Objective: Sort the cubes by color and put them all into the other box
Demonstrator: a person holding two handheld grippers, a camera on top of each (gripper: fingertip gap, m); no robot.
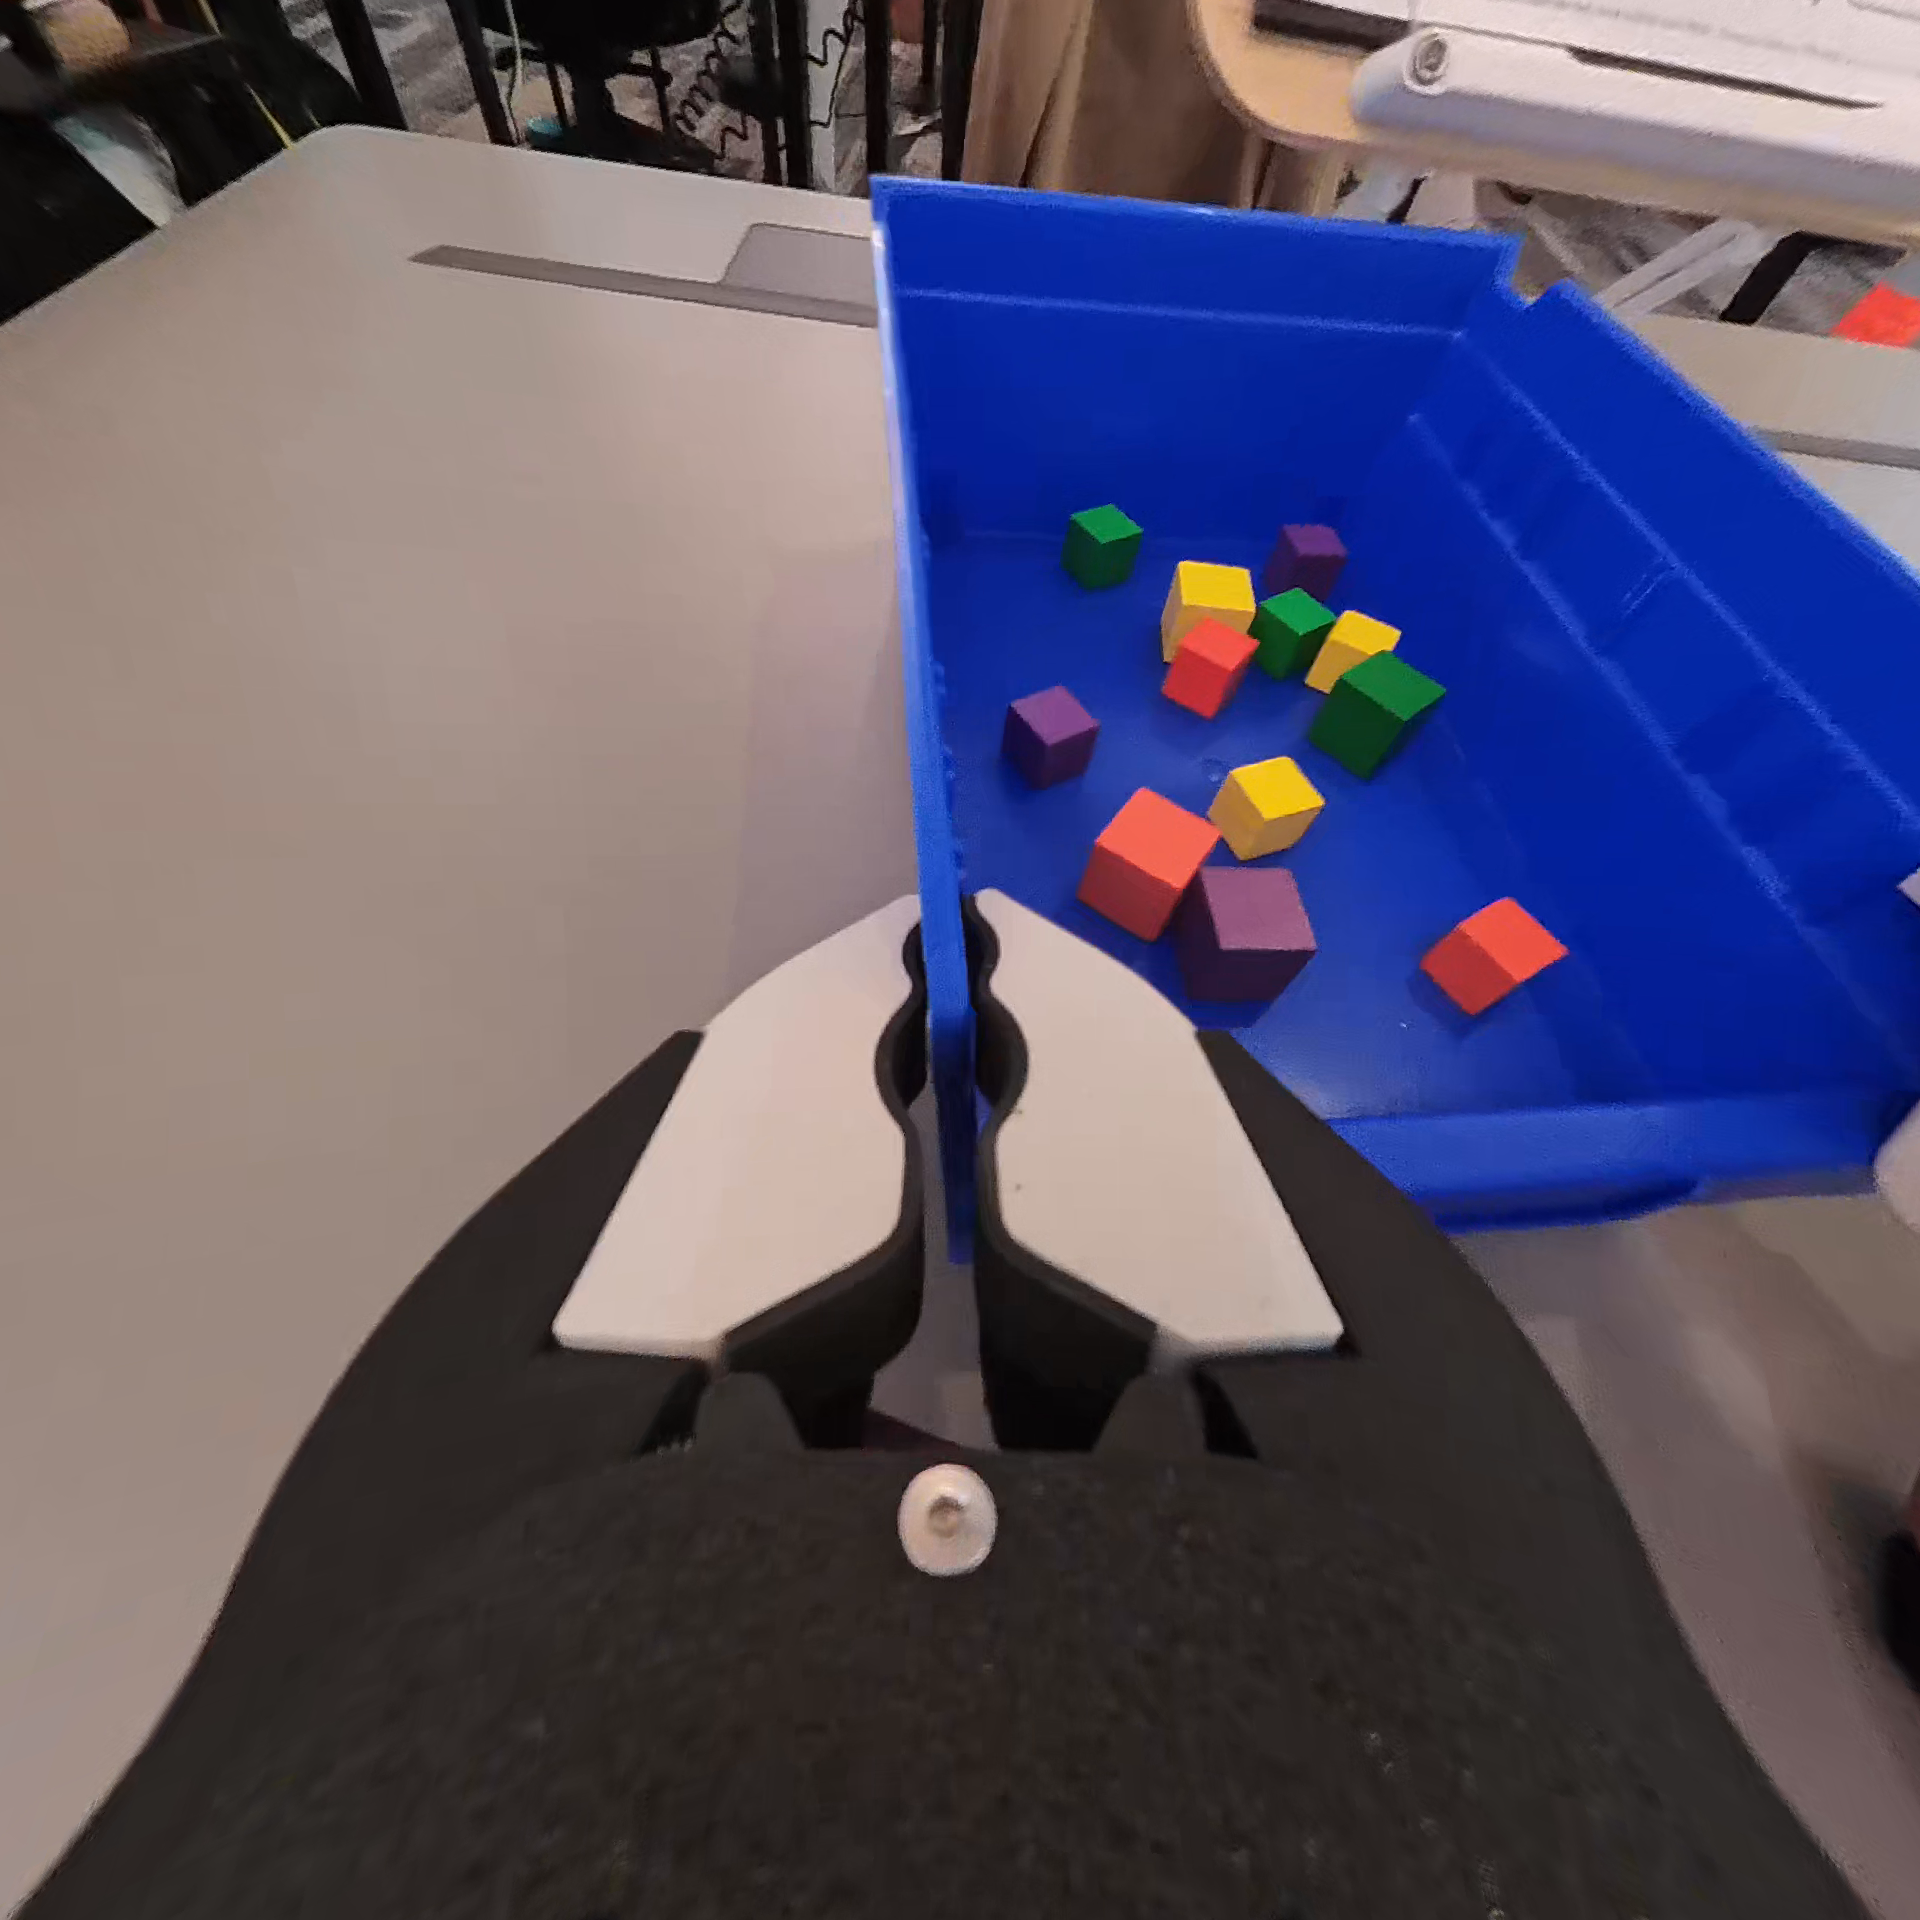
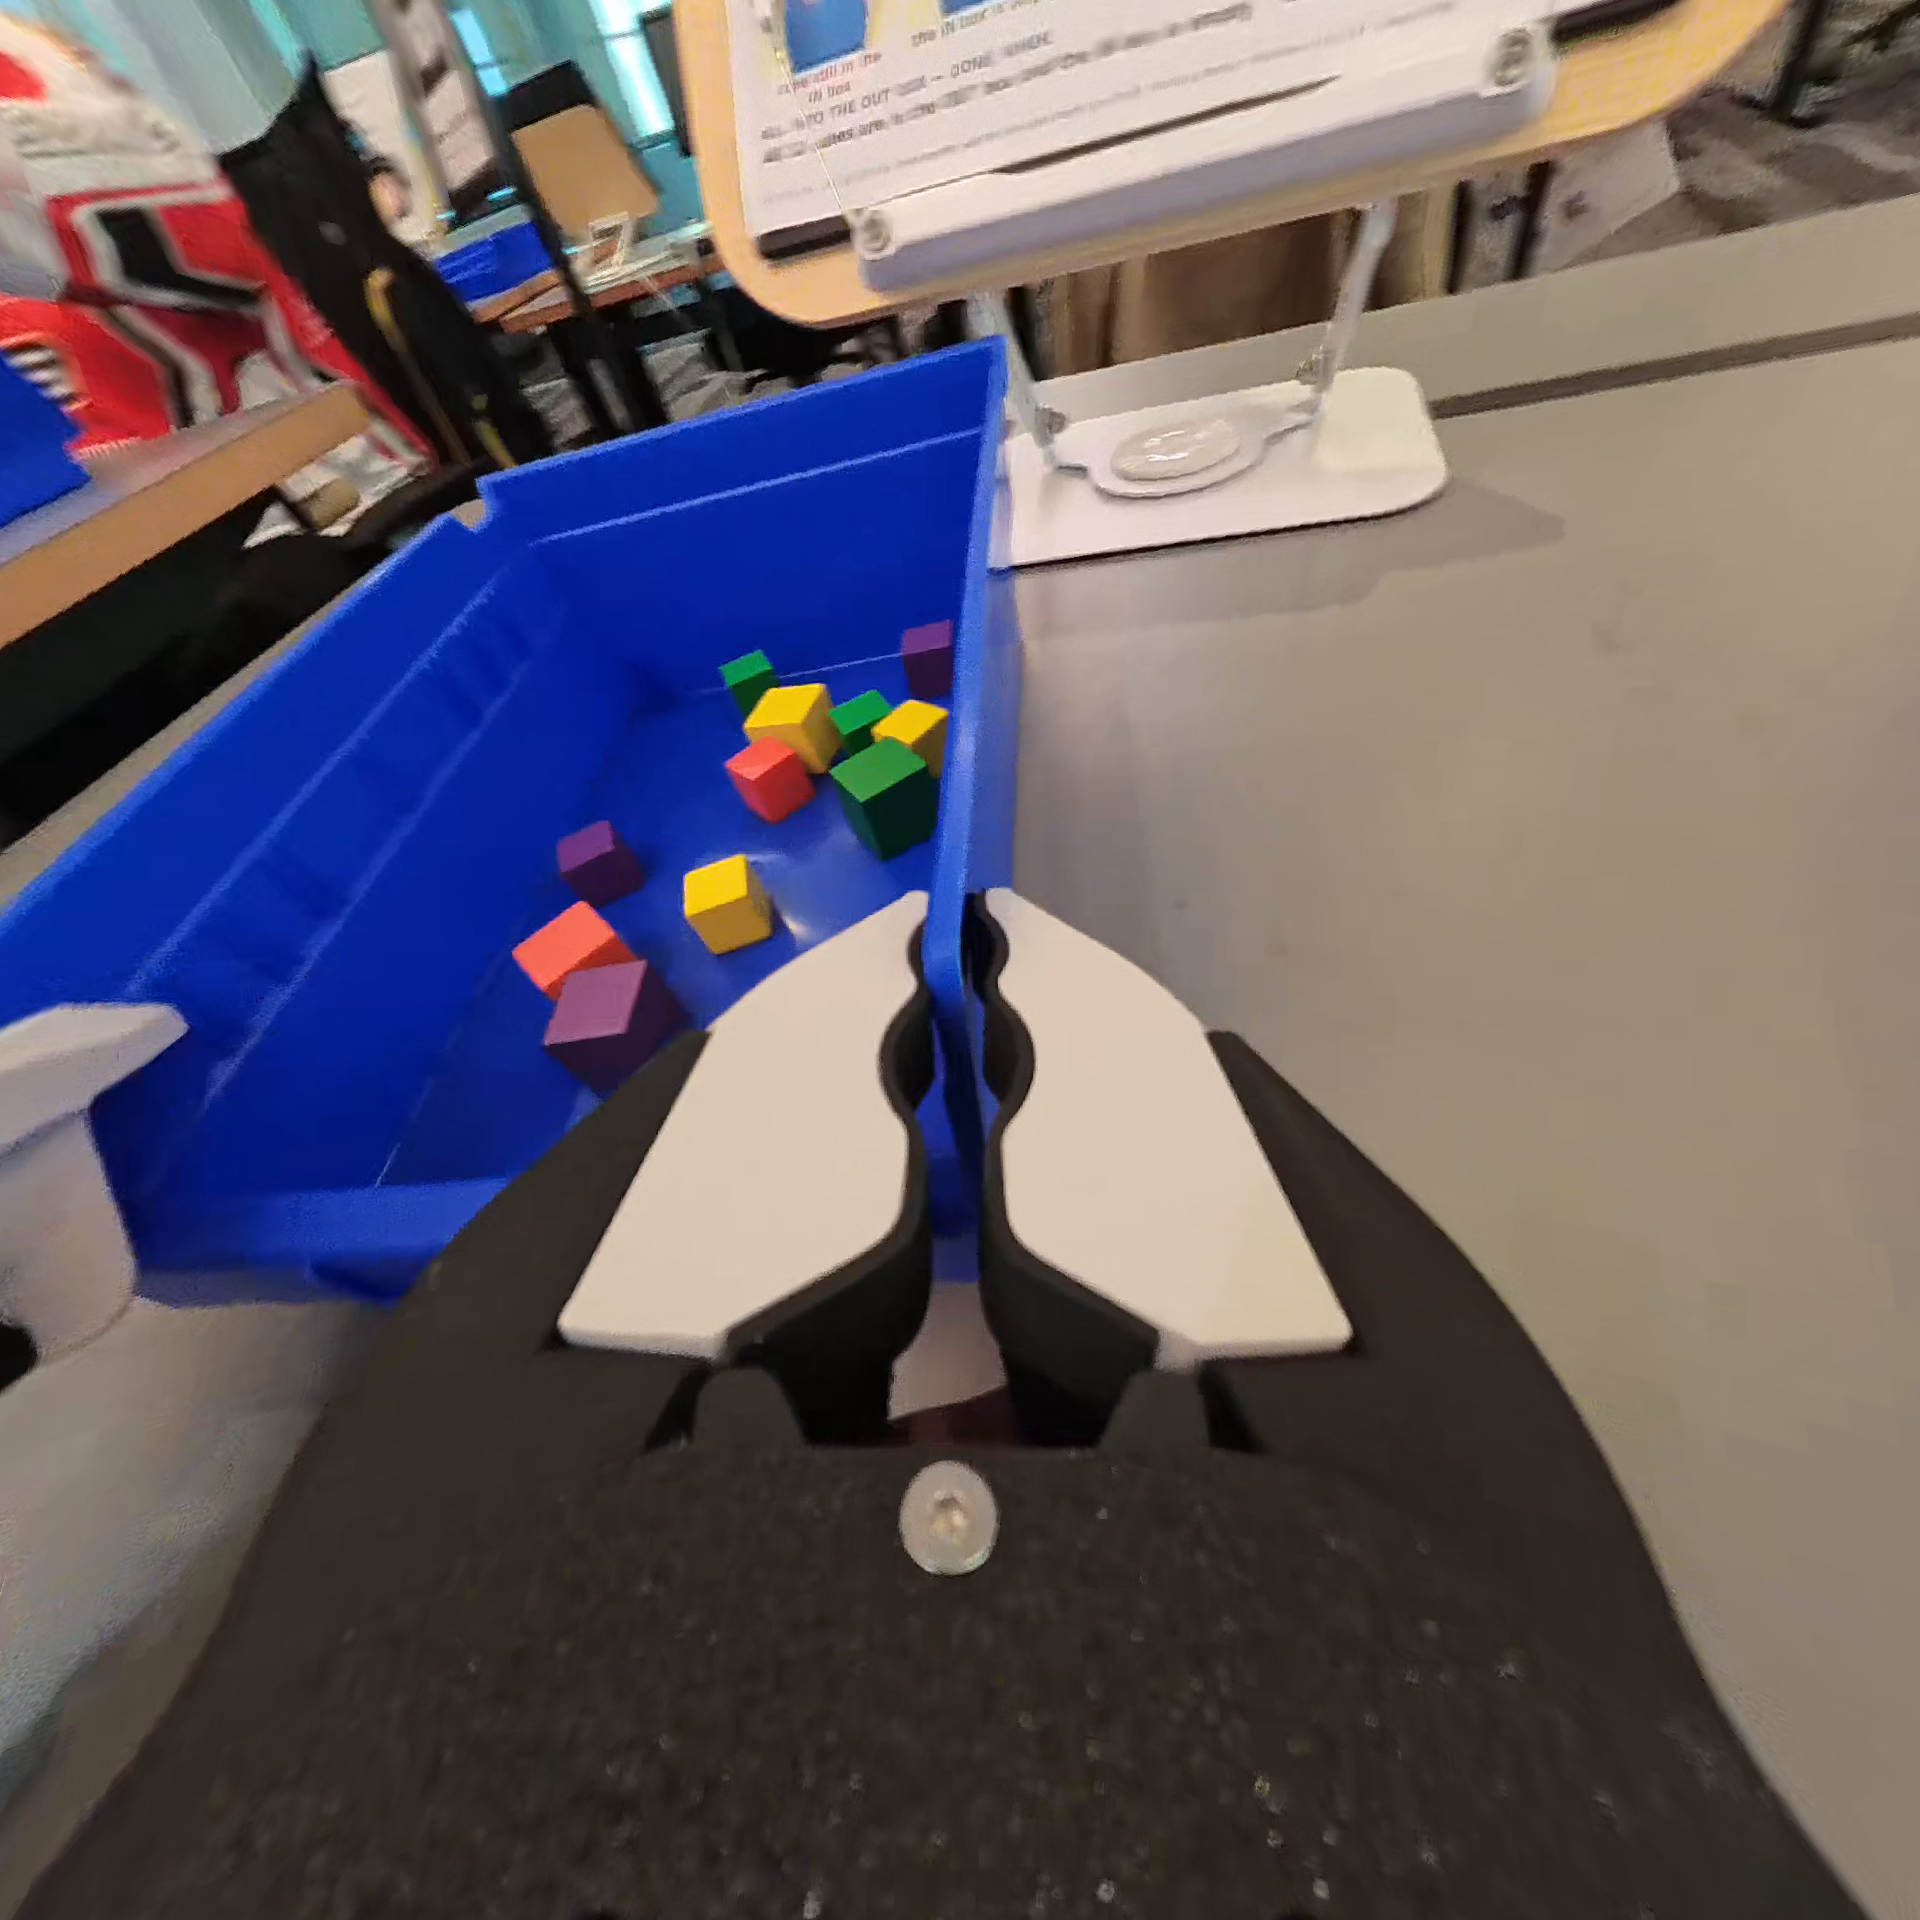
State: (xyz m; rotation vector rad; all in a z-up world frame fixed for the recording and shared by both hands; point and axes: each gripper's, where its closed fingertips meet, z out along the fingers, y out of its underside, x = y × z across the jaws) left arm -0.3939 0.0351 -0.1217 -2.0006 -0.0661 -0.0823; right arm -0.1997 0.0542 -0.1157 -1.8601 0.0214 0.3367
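A blue plastic box (image 1: pixel 1579 582) holds several loose cubes: red (image 1: pixel 1143 862), yellow (image 1: pixel 1265 805), green (image 1: pixel 1371 712) and purple (image 1: pixel 1247 935). My left gripper (image 1: pixel 948 914) is shut on the box's left wall. My right gripper (image 2: pixel 954 914) is shut on the box's right wall (image 2: pixel 966 727). The same cubes show in the right wrist view, among them purple (image 2: pixel 603 1013), yellow (image 2: pixel 727 902) and green (image 2: pixel 883 795). The box (image 2: pixel 312 831) looks tilted, its near end raised. No second box is in view on this table.
The grey table (image 1: pixel 416 675) stretches to the left of the box and to the right (image 2: pixel 1507 883). A white stand (image 2: pixel 1226 457) carrying an instruction sheet stands just behind the box. Other tables, chairs and a person are in the background. About 20 centimeters separates my left fingertips from my right.
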